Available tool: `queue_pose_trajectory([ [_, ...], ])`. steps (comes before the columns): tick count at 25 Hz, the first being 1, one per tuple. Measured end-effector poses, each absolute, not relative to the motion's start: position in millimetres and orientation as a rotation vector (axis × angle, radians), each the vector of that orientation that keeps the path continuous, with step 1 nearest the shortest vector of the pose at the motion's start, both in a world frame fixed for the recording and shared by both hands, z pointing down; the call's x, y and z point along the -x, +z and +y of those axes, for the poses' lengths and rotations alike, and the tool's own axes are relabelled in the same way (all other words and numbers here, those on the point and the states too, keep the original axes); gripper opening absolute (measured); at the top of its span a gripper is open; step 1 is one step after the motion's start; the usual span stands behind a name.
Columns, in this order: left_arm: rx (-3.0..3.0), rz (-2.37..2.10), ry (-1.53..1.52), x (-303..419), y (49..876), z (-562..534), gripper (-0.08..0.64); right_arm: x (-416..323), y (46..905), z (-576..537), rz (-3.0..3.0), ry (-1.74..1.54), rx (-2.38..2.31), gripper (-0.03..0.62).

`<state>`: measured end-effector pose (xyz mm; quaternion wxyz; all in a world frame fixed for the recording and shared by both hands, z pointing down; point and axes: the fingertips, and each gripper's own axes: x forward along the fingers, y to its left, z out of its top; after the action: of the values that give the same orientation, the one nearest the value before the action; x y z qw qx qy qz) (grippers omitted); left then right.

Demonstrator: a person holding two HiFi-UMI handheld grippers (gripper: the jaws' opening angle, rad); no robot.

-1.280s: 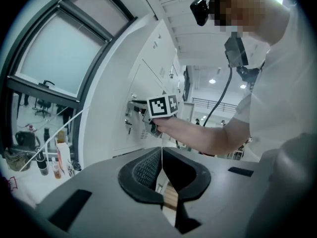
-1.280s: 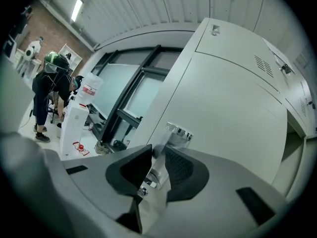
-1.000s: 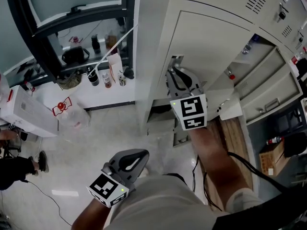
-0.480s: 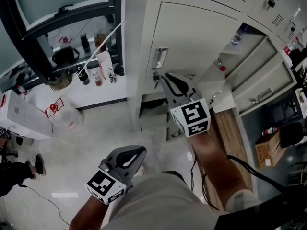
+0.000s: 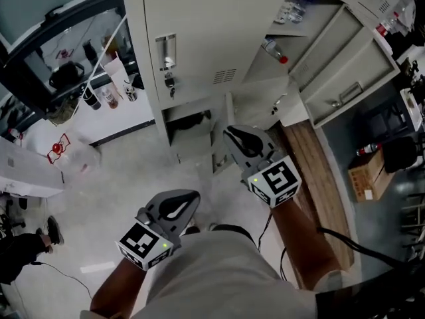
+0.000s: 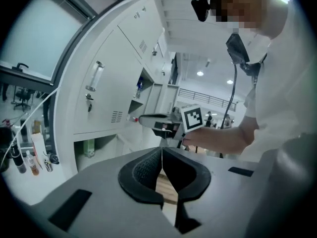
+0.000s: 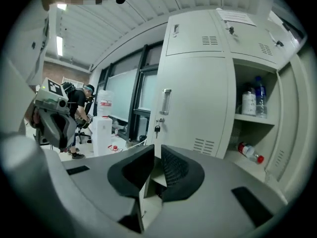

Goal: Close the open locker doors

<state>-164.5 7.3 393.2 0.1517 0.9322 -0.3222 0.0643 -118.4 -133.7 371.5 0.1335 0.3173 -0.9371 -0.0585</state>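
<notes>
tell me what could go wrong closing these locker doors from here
1. A bottle lies on its side on a shelf in the open locker. Swinging the tall door shut could trap it or knock it out.
2. A bunch of keys hangs from the closed door's lock, right above the open low compartment. The right gripper, close by, might snag them.

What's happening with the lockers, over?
Left gripper shut, empty. Right gripper open a crack, empty. Tall door and low door open, untouched. Bottles inside; nothing blocking seen.
</notes>
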Motion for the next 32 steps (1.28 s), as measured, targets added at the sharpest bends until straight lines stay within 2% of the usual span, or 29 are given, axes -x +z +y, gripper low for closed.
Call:
queue_pose_trajectory([
  [7,-2.604,-0.881,0.339,94,446,18,0.012,24,469,-88,-2.634,0.051,-0.866,0.046],
  [12,-2.502,-0.872,0.432,50,486,21,0.012,-11,536,-67,-2.595,0.165,-0.735,0.046],
  [19,-2.409,-0.925,0.526,14,537,26,0.012,-25,623,-56,-2.595,0.285,-0.533,0.048],
  [26,-2.397,-0.927,0.555,7,556,20,0.012,-9,669,-83,-2.595,0.190,-0.377,0.049],
  [32,-2.387,-0.956,0.529,17,559,11,0.012,20,683,-99,-2.609,0.190,-0.289,0.101],
])
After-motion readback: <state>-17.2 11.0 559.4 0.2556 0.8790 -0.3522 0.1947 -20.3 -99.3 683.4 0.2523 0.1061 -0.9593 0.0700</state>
